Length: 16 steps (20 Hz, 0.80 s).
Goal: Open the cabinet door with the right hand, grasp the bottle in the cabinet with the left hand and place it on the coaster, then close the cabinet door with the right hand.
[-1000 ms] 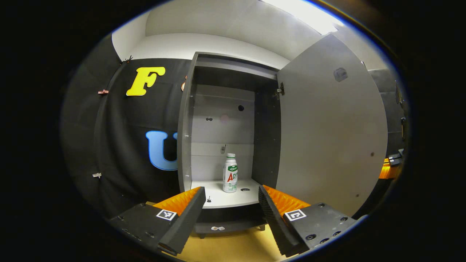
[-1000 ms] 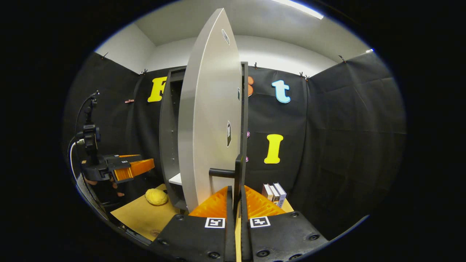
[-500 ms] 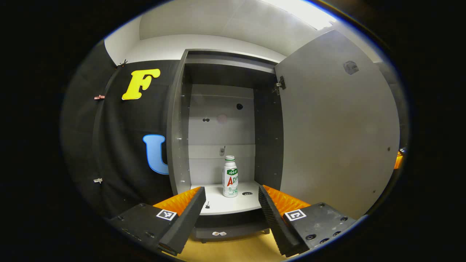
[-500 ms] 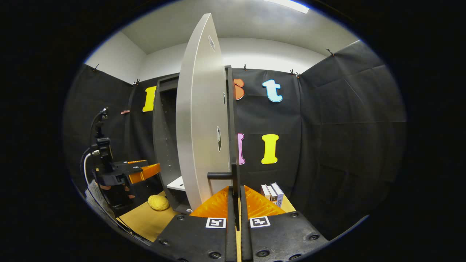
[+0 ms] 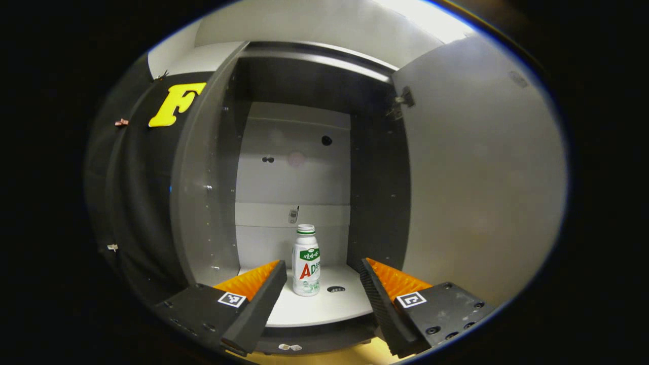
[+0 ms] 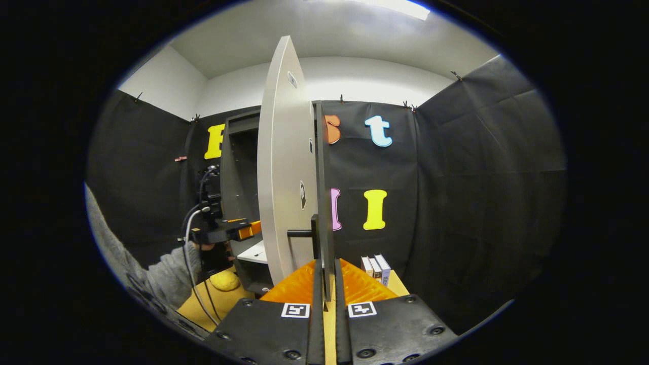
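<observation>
Left gripper [image 5: 318,299] now nearer bottle [image 5: 306,261], fingers apart. Right gripper [image 6: 324,289] clamped on door [image 6: 286,177] handle [image 6: 314,235]. Risk: off-centre approach topples bottle.

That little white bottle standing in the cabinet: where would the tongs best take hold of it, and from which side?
Probably around the straight middle of the bottle, below the narrower neck and cap. It stands upright on the shelf with bare space on either side, so the open left tongs can come straight in from the front through the open door, one finger passing each side.
</observation>
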Motion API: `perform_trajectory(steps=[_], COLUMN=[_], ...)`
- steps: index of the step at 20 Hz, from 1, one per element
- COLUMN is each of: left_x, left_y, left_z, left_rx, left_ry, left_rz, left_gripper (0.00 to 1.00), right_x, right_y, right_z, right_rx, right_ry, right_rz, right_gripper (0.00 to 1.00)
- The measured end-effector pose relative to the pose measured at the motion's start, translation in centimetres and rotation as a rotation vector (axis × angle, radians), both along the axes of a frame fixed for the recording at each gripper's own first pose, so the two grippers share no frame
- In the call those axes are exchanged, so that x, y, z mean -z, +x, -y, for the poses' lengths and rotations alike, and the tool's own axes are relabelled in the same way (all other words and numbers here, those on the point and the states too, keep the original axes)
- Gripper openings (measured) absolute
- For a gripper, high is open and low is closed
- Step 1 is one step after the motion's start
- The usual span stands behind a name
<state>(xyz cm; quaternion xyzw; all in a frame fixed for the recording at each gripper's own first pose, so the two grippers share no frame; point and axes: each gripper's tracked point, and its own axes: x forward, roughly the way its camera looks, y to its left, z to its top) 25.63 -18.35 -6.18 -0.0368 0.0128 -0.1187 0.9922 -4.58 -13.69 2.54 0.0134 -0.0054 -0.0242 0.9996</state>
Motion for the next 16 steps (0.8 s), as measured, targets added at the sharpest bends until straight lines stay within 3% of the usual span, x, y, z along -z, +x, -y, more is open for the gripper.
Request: perform_trajectory(steps=[4,10,11,12,13,14,16], left_x=[1.8,3.8,4.3,4.7,5.4,6.0,6.9], left_y=[6.5,12.6,13.5,14.3,15.1,15.9,17.2], left_z=[0.0,0.9,1.0,0.9,0.9,0.7,0.5], left_rx=[-0.006,0.008,0.007,0.004,0.0,-0.004,-0.011], left_ry=[-0.033,-0.001,0.001,0.001,-0.001,-0.005,-0.018], left_rz=[-0.018,-0.032,-0.041,-0.049,-0.062,-0.079,-0.108], left_gripper=[0.92,0.92,0.88,0.92,0.93,0.88,0.93], right_x=[-1.6,-1.4,-1.5,-1.7,-1.8,-1.8,-1.8], right_y=[-0.7,-0.4,-0.4,-0.2,-0.1,-0.1,0.1], right_z=[2.2,9.6,10.8,11.8,12.2,12.4,12.4], right_rx=[0.082,0.356,0.394,0.424,0.443,0.457,0.463], right_ry=[0.014,0.026,0.024,0.023,0.024,0.03,0.042], right_rz=[0.053,0.067,0.073,0.079,0.084,0.087,0.089], right_gripper=[0.13,0.12,0.11,0.1,0.19,0.09,0.09])
